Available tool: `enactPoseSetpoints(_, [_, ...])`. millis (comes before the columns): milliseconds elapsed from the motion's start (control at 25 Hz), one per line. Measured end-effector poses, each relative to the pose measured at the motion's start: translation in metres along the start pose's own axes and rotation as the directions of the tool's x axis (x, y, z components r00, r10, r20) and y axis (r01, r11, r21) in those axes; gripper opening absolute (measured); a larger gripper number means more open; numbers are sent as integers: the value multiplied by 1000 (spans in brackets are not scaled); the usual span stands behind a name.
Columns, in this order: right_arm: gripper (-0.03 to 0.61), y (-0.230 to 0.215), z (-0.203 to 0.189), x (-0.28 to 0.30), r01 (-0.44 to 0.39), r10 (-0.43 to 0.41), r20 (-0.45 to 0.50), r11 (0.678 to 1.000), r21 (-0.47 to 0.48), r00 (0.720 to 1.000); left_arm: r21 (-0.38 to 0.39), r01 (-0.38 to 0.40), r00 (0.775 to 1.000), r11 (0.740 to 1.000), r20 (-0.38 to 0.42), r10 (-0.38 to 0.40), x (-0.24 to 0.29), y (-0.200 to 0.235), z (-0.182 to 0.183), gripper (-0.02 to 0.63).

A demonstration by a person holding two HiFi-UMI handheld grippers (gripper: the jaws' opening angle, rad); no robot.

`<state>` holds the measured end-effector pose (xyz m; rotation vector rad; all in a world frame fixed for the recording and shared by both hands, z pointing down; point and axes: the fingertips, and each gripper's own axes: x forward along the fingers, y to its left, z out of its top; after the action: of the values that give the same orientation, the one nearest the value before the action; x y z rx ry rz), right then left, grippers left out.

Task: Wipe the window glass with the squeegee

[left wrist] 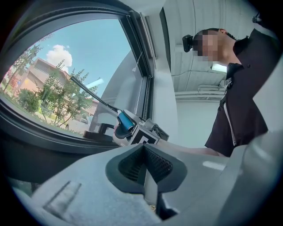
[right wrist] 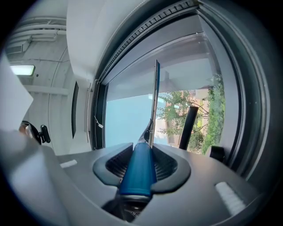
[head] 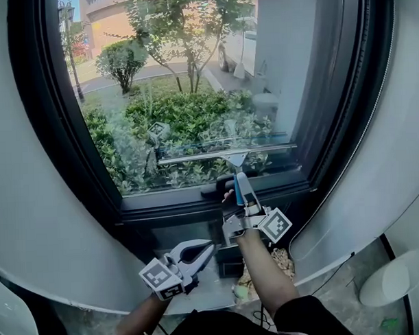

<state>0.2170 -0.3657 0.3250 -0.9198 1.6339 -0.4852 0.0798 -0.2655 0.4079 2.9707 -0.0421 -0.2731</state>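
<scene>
Both grippers are closed: my right gripper [head: 243,196] on the blue handle of the squeegee [head: 226,154], its blade at the window glass [head: 179,75]; my left gripper [head: 204,248] on nothing.

No legible text, brand, number or sign was found in any view. The left marker cube [head: 160,276] and the right marker cube [head: 275,225] carry only black-and-white square patterns, with no characters. A small white tag [right wrist: 98,124] hangs beside the dark window frame [right wrist: 101,106]. It is too small for any print on it to be made out, in the right gripper view or in the left gripper view [left wrist: 135,69].
</scene>
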Motion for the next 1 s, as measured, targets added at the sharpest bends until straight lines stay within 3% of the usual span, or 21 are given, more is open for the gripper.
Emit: enactPoseSetpoints(1000, [133, -40, -19, -39, 115, -114, -23, 992, 46, 993, -2, -4, 1000, 1000, 4, 4, 3, 0, -5, -5])
